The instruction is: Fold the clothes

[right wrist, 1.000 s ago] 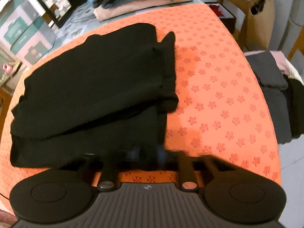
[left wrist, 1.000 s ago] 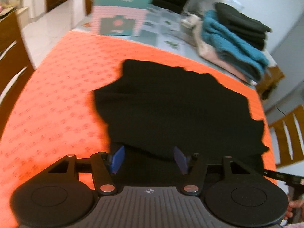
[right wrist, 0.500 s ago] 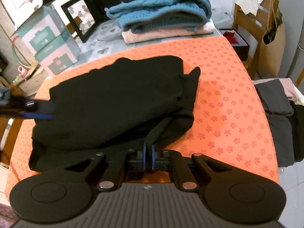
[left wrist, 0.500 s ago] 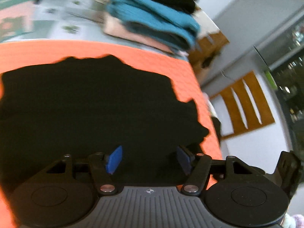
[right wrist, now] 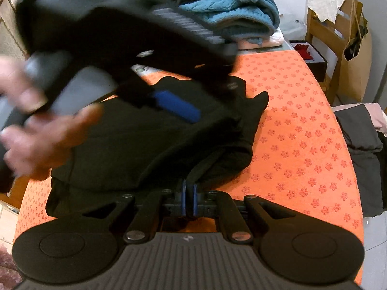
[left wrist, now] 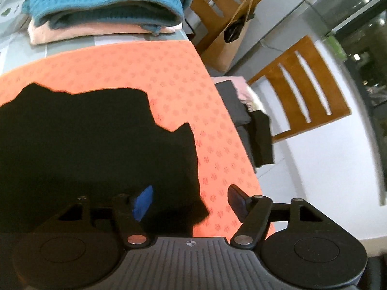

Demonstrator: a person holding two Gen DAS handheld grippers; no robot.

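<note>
A: Right wrist view first: the right gripper point(right wrist: 189, 199) has its jaws nearly together with a bunched edge of the black garment point(right wrist: 154, 145) pinched between the pads, right at its fingertips. The rest of the garment spreads ahead and to the left of it on the orange mat point(right wrist: 302, 145).

B: And the left gripper point(left wrist: 188, 200)?

A: Its jaws are opening and nothing sits between the pads yet. In its own view the garment's near right corner lies just below and between its fingers, and bare mat sits under the right finger. In the right wrist view it is a blurred shape ahead and above, with the person's hand point(right wrist: 36, 120) on its handle.

B: So what makes this step go well?

A: My guess is the left gripper is heading for a second hold on that same side of the garment. It should come down with the jaws wide, straddle the edge so that all the layers go in, then close. Picking up only the top layer would let the fold slide apart.

B: Anything for the right side to mind?

A: Keep the pinch firm and low, so the cloth stays taut but does not drag across the mat. The fabric is thick and dark, so folds are hard to read; I cannot tell how many layers lie at that corner.

B: And the folded pile point(left wrist: 104, 7)?

A: Far ahead of both grippers, well apart from the work.
</note>
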